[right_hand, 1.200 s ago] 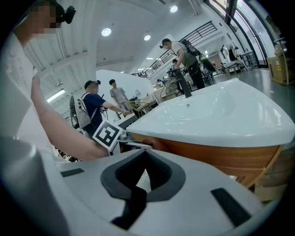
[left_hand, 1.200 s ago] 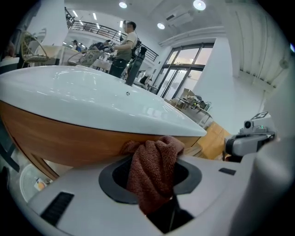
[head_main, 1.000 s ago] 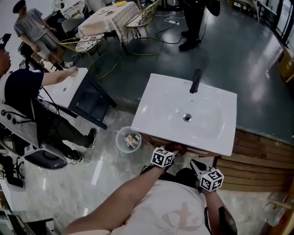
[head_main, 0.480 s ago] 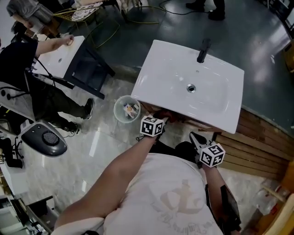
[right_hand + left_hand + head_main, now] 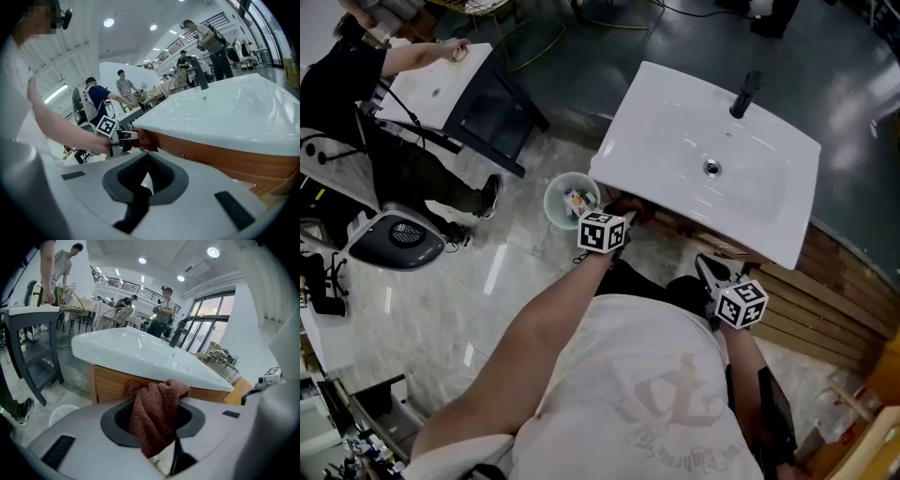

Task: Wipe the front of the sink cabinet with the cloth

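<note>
A brown cloth (image 5: 157,411) is held tight between the fingers of the left gripper (image 5: 153,427). The cloth is bunched up. Its top pokes out past the fingers, and a bit hangs down below them. The cloth is pressed up against the wooden front of the sink cabinet (image 5: 110,383), near the cabinet's left corner, just under the edge of the white sink (image 5: 140,355). In the right gripper view, the cloth is seen touching the wood at that same corner, with the left gripper right behind it.

The right gripper (image 5: 139,188) is held lower and to the right, near the cabinet front but not touching it. Its fingers are closed together, and nothing is held between them.

A black tap (image 5: 742,94) is seen at the back of the sink. A small white bin (image 5: 567,199) with some things in it stands on the shiny floor (image 5: 487,281), just beside the cabinet's left corner. Wooden boards (image 5: 839,300) are laid on the floor to the right of the cabinet. Further off to the left, another white sink (image 5: 431,84) on a dark stand is being touched by another person (image 5: 356,84).
</note>
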